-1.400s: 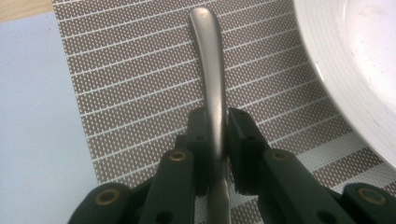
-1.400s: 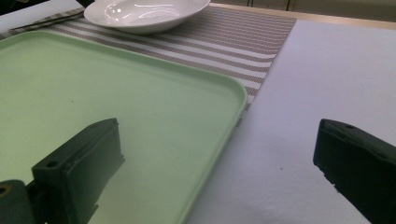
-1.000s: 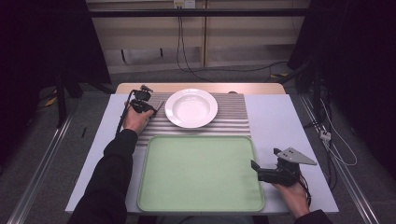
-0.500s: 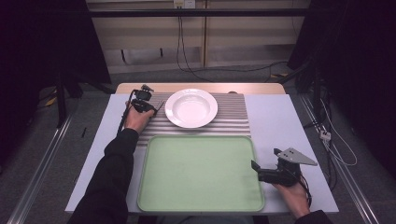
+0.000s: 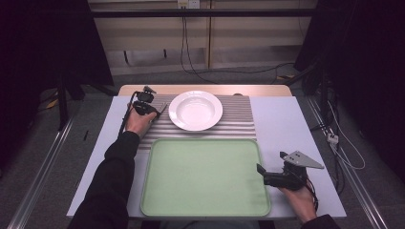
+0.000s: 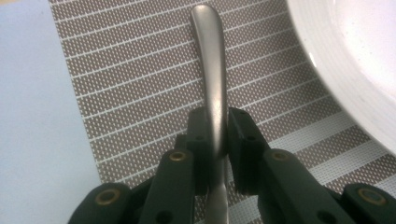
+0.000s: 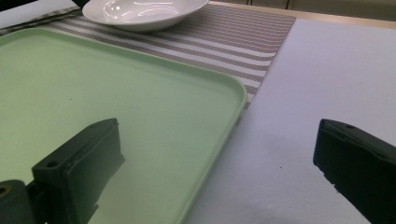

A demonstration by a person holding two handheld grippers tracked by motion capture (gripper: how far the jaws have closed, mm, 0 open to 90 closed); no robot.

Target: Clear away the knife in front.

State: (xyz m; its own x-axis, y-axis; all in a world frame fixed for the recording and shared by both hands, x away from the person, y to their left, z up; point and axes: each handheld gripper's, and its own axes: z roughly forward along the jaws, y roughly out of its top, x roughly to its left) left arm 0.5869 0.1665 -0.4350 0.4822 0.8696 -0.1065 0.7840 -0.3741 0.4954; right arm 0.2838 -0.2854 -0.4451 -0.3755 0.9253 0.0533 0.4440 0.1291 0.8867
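Left gripper (image 6: 215,135) clamped on metal handle (image 6: 212,70) — over striped mat (image 6: 140,70), beside white bowl (image 6: 355,60); right gripper (image 7: 219,168) spread wide — at green tray (image 7: 140,93) right edge.

White plate (image 5: 196,110) on striped mat (image 5: 239,119), green tray (image 5: 205,176) just before it

A brushed, satin metal utensil handle (image 6: 211,79) lies on a coarse woven striped placemat (image 6: 140,84), beside a glossy white ceramic bowl (image 7: 142,12), a smooth matt green plastic tray (image 7: 140,107), and the smooth matt pale surface (image 7: 308,84) with its wooden far edge (image 5: 205,88).
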